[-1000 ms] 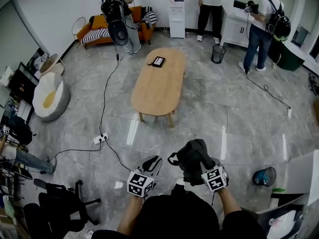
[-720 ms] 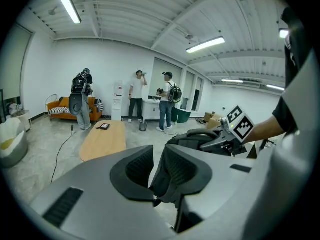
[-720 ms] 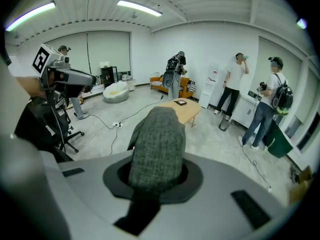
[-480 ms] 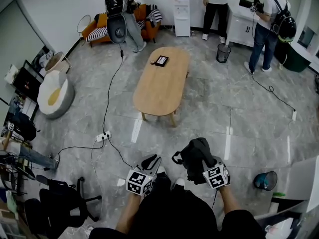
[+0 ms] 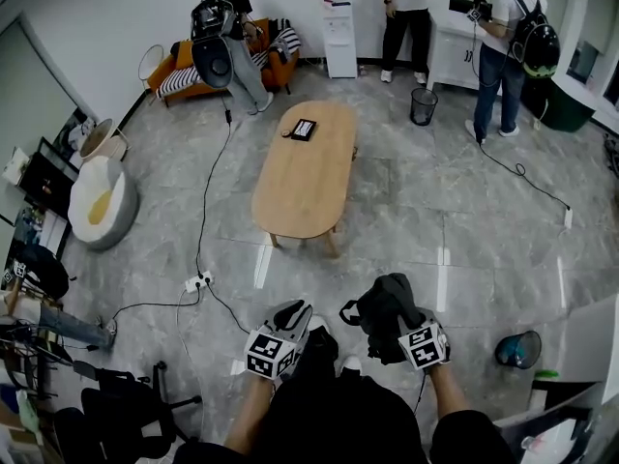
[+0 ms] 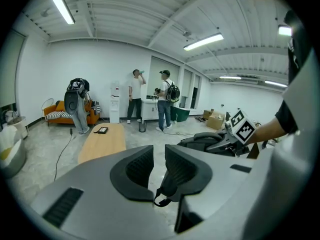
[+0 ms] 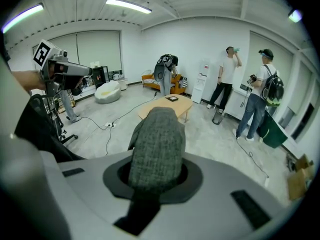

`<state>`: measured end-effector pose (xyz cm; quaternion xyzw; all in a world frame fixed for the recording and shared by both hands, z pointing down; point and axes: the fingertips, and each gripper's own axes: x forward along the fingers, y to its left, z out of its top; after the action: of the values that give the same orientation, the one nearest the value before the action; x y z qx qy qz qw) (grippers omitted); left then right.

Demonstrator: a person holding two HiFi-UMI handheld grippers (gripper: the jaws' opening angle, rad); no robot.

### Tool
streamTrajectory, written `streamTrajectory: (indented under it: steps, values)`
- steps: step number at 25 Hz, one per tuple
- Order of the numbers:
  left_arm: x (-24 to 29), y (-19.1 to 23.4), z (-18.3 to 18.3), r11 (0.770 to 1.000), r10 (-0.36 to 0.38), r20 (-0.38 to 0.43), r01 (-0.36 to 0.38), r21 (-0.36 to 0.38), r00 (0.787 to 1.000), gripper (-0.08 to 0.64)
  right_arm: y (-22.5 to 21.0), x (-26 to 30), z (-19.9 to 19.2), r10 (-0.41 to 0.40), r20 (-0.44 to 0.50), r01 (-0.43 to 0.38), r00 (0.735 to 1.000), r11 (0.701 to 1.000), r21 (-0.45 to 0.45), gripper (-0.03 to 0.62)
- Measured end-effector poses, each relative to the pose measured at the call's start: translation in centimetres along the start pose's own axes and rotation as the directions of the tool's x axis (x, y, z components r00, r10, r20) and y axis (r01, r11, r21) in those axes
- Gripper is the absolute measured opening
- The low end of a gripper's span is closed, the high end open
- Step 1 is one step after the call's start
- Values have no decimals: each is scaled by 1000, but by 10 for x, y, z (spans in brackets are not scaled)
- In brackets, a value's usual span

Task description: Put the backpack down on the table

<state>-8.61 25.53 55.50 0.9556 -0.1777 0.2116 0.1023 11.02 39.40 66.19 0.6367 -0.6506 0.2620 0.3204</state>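
- Backpack (image 5: 383, 301) of dark grey woven fabric is grasped by the right claw (image 5: 395, 323). In the right gripper view its grey weave (image 7: 157, 139) fills the space between the jaws and rises past them.
- It hangs in the air just ahead of the person's body, over the grey marble-patterned floor (image 5: 464, 220).
- Beside it is the left claw (image 5: 294, 311), apart from the backpack. It is released, its jaws a narrow gap apart with floor showing through and nothing pressed between the pads.
- Further ahead stands the oval light-wood desk (image 5: 300, 182), well apart from the backpack and both claws.
- A flat black rectangular device (image 5: 304, 129) lies on the desk's far end.
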Motion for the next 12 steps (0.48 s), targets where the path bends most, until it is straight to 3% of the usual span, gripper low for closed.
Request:
streamTrajectory:
  steps: [12]
  values:
    - [45, 74, 21, 999, -32, 18, 33, -29, 999, 81, -20, 41, 44, -15, -60, 17, 998, 1000, 17, 69]
